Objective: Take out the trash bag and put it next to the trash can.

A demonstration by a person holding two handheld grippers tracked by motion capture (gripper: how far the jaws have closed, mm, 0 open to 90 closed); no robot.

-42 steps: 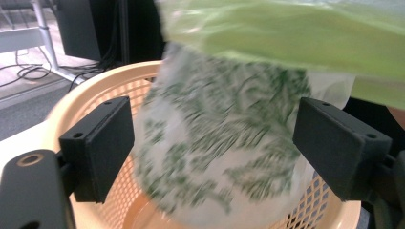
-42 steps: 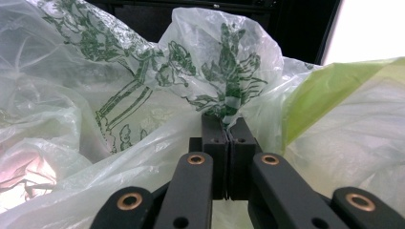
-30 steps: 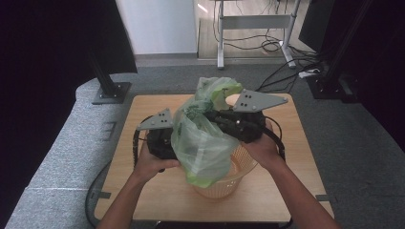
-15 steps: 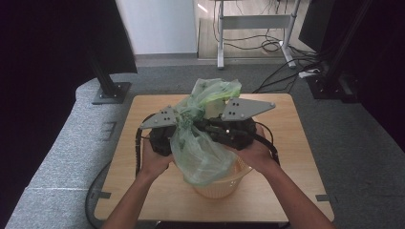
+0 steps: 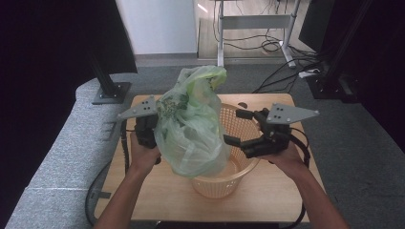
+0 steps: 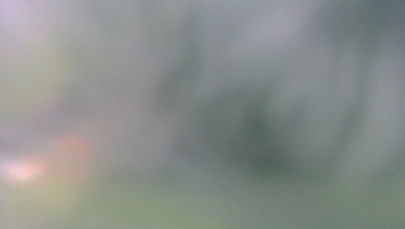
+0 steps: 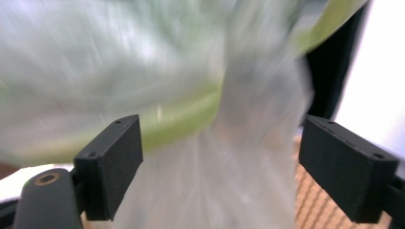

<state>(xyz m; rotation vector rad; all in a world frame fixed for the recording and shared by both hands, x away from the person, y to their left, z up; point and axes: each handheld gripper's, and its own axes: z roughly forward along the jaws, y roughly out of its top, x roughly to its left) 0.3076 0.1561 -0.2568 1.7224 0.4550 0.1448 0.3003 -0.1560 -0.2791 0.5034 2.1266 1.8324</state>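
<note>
From above, my left gripper (image 5: 152, 125) sits at the left flank of the green plastic bag (image 5: 193, 126), its jaws hidden behind the film; they have just been closing and now pinch the bag, which hangs over the left part of the orange basket (image 5: 229, 179) on the wooden table (image 5: 272, 195). My left gripper view gives only a grey-green blur, pressed against the plastic. To the right, my right gripper (image 5: 244, 128) has just been opening: its jaws stand wide over the basket, clear of the bag. Its own view adds the bag (image 7: 191, 95) close ahead between the spread pads (image 7: 111, 164), untouched, with basket weave (image 7: 315, 200) at lower right.
</note>
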